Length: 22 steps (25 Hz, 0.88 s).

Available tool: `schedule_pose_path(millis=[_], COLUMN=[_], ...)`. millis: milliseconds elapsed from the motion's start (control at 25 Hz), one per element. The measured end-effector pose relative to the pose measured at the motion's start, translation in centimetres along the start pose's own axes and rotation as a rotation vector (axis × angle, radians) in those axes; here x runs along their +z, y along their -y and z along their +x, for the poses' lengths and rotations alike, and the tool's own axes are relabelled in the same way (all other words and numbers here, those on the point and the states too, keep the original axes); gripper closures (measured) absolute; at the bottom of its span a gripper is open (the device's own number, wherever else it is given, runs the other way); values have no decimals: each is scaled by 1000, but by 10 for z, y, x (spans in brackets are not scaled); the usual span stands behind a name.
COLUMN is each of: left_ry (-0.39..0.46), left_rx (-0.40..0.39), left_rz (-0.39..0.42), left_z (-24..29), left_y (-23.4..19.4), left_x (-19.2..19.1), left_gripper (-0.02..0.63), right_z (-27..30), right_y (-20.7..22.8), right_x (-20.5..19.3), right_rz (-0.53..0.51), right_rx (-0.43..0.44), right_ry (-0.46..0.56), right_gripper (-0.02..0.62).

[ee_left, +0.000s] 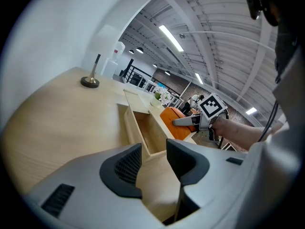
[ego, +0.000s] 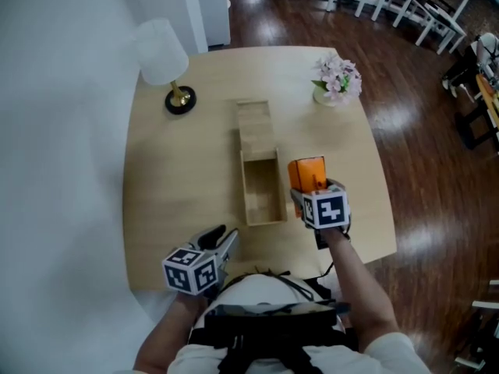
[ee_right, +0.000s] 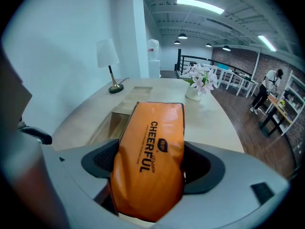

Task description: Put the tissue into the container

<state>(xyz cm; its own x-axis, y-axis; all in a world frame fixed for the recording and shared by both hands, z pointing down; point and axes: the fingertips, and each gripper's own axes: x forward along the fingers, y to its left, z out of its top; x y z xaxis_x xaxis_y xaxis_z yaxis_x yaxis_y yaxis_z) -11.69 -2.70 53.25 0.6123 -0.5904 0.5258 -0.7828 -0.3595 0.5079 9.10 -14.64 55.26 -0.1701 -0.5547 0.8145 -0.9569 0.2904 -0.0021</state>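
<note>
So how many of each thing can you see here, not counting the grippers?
Lamp: 1
Flower pot: 1
Wooden container: 1
Wooden lid: 1
Orange tissue pack: 1
Total: 5

Bright, even light is coming from ceiling strips (ee_right: 200, 5) above the table (ego: 156, 201). Glare is shining on the floor (ego: 398, 119) right of the table. Gripper views are bulging fisheye, corners going black; tissue pack (ee_right: 150, 161) is looking sharp.
</note>
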Motion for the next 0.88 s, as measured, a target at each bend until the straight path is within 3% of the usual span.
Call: schedule_pose_path(millis=[440, 880], left_ry=[-18, -12], left_rx=[-26, -13], left_rz=[35, 31], left_z=[-15, -35], left_y=[-24, -46], left_x=[6, 6], left_gripper=[439, 439], right_z=[3, 25], right_y=[-66, -110], right_x=[30, 29], right_rz=[34, 23], right_rx=[35, 38], right_ry=[45, 13], right_gripper=[175, 175])
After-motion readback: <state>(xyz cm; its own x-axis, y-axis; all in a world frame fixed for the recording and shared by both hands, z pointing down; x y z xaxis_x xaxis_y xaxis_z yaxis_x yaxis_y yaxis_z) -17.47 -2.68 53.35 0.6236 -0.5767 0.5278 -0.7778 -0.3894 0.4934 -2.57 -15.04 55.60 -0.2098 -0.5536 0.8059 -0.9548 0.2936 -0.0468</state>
